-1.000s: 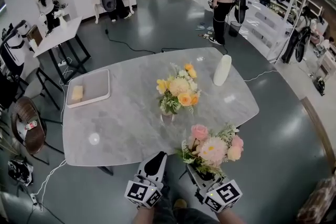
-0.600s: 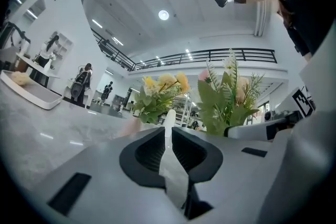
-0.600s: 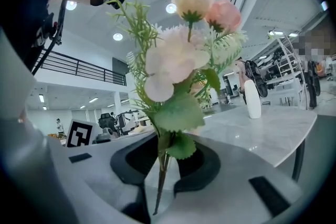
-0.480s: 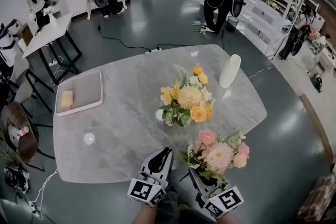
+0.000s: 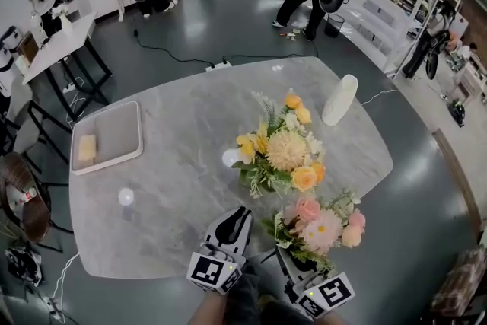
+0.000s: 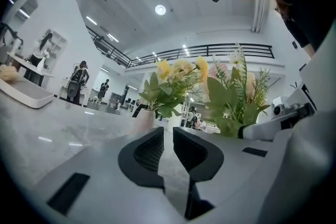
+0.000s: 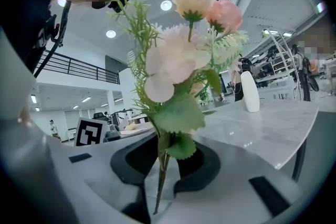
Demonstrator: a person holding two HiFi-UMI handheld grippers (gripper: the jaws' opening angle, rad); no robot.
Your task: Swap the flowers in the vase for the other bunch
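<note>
Right gripper (image 7: 165, 157) clamps the pink artificial flower bunch (image 5: 319, 223) by its stems, left gripper (image 6: 168, 136) closed and empty, near the yellow-orange flower bunch (image 5: 285, 152) in the small pale vase (image 6: 143, 120) on the grey marble table (image 5: 175, 133); pulling sideways could topple the vase.

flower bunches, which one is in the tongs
The pink bunch, its stems clamped in the right tongs; the yellow-and-orange bunch stands apart in its vase.

Left claw (image 6: 168, 136) level, jaws almost together, empty, right claw (image 7: 168, 157) beside it, clamping pink bunch (image 5: 323, 223) stems
</note>
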